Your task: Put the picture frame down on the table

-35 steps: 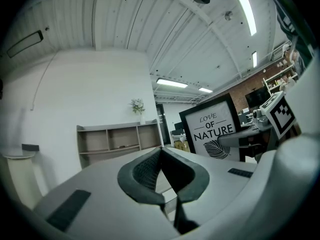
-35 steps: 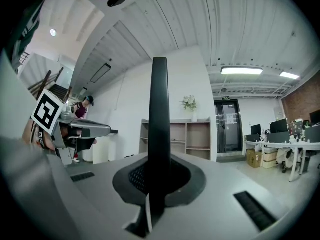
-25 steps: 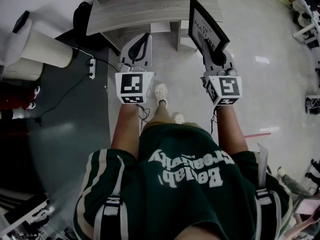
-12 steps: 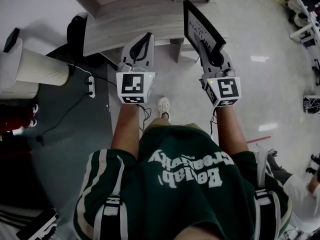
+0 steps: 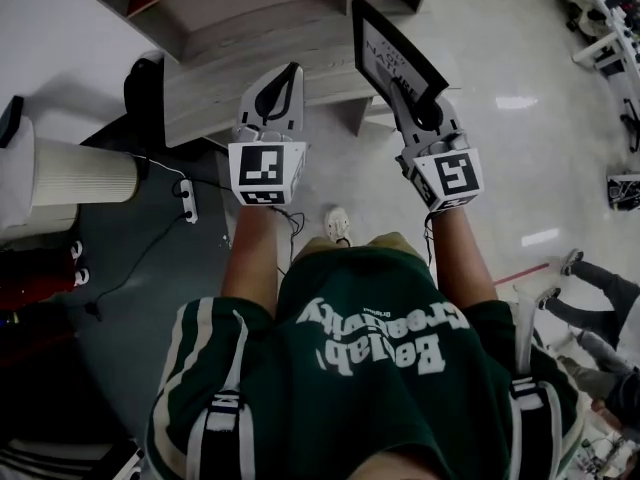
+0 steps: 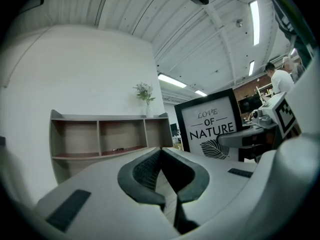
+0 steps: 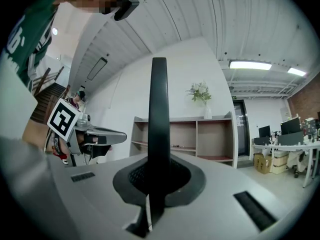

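Picture frame (image 5: 398, 56): upright, black-edged, "LOVE OF NATURE" print, in the air over the worktop's right near edge.
Right hand-held gripper (image 5: 420, 113): clenched on the frame's edge.
Left hand-held gripper (image 5: 288, 80): jaws together, empty, left of the frame.
Worktop (image 5: 250, 53): wooden, far, carrying a shelf unit (image 6: 105, 117).

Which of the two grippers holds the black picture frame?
The right gripper: its jaws clamp the black picture frame; the left gripper is shut, empty.

Black picture frame (image 5: 395, 53) — upright, leaf print — aloft near the table (image 5: 210, 68).
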Demonstrator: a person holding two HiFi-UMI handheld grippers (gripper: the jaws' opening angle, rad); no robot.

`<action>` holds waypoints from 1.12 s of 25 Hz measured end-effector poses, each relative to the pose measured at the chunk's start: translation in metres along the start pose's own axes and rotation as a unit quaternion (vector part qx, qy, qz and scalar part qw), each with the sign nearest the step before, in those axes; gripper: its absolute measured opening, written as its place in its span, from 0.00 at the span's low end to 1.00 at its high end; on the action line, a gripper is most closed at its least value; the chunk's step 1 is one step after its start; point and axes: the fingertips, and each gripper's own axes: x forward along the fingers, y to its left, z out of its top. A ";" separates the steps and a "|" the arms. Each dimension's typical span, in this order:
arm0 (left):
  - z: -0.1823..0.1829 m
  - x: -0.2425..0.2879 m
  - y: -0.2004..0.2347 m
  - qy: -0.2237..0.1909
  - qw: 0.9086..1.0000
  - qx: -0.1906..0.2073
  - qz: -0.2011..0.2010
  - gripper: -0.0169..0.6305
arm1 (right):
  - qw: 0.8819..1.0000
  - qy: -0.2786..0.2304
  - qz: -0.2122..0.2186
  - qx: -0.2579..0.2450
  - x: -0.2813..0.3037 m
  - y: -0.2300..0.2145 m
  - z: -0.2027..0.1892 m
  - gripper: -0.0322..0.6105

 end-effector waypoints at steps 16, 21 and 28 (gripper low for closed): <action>-0.026 0.064 0.044 -0.014 1.000 0.011 -0.013 0.05 | 0.999 0.030 -0.019 -0.007 0.080 -0.036 -0.037 0.11; -0.057 0.100 0.054 0.001 1.000 0.011 -0.021 0.05 | 0.999 0.034 -0.009 0.002 0.122 -0.054 -0.068 0.11; -0.062 0.171 0.065 0.014 1.000 0.010 -0.018 0.05 | 0.999 0.047 0.013 0.008 0.183 -0.096 -0.087 0.11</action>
